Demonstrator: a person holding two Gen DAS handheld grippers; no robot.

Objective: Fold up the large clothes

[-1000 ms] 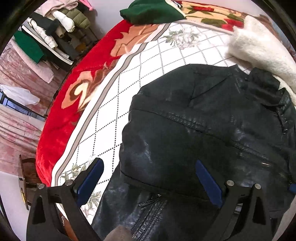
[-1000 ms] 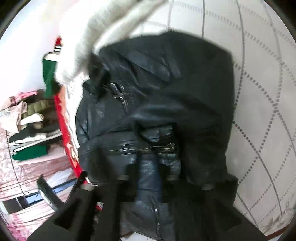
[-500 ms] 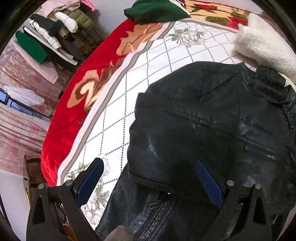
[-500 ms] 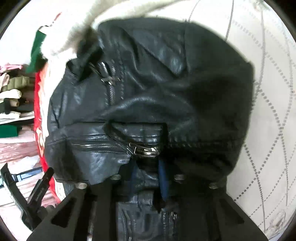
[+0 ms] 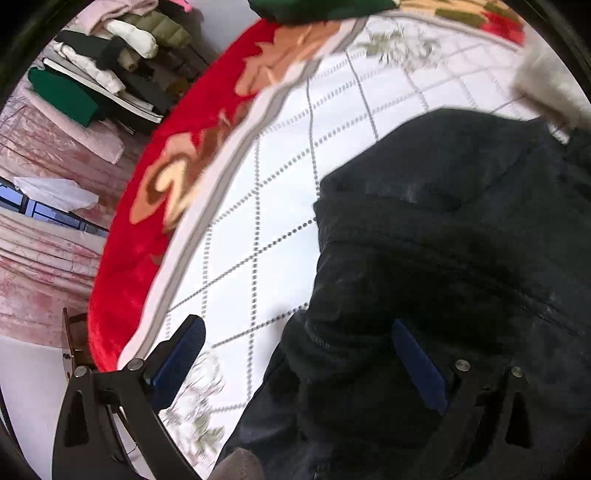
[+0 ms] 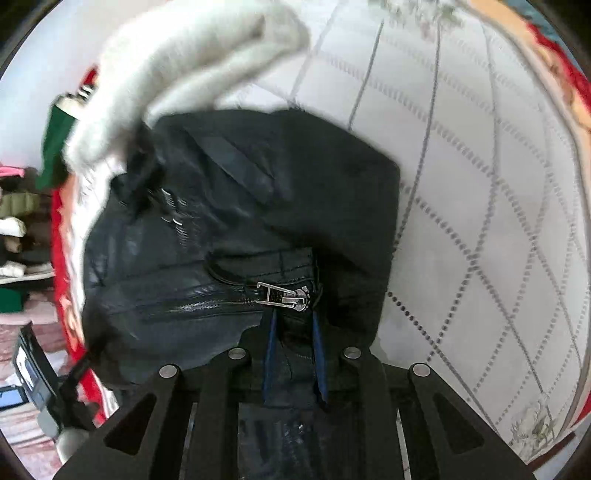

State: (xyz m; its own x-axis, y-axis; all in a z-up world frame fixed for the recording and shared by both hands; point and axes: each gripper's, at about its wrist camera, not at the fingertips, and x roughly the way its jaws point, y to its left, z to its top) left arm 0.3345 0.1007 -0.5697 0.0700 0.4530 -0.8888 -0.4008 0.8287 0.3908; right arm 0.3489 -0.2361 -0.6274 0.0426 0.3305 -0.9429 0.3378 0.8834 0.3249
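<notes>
A black leather jacket [image 5: 443, 266] lies partly folded on a white quilted bedspread [image 5: 266, 192]. My left gripper [image 5: 299, 354] is open, its blue pads wide apart; the left one is over the bedspread, the right one over the jacket's lower edge. In the right wrist view the jacket [image 6: 258, 206] fills the middle, with a silver zipper pull [image 6: 284, 295] just beyond the fingertips. My right gripper [image 6: 293, 332] is shut on a fold of the jacket beside that zipper.
A white fluffy garment [image 6: 177, 74] lies by the jacket's collar; it also shows in the left wrist view [image 5: 546, 85]. A red floral blanket [image 5: 155, 206] borders the bed. A green garment [image 5: 325, 7] lies at the far end. Stacked clothes [image 5: 110, 62] sit on a rack beyond.
My left gripper has moved left and closer to the bed, so the jacket sits further right in its view. My right gripper has stayed shut on the jacket and shifted with it; the zipper pull looms larger.
</notes>
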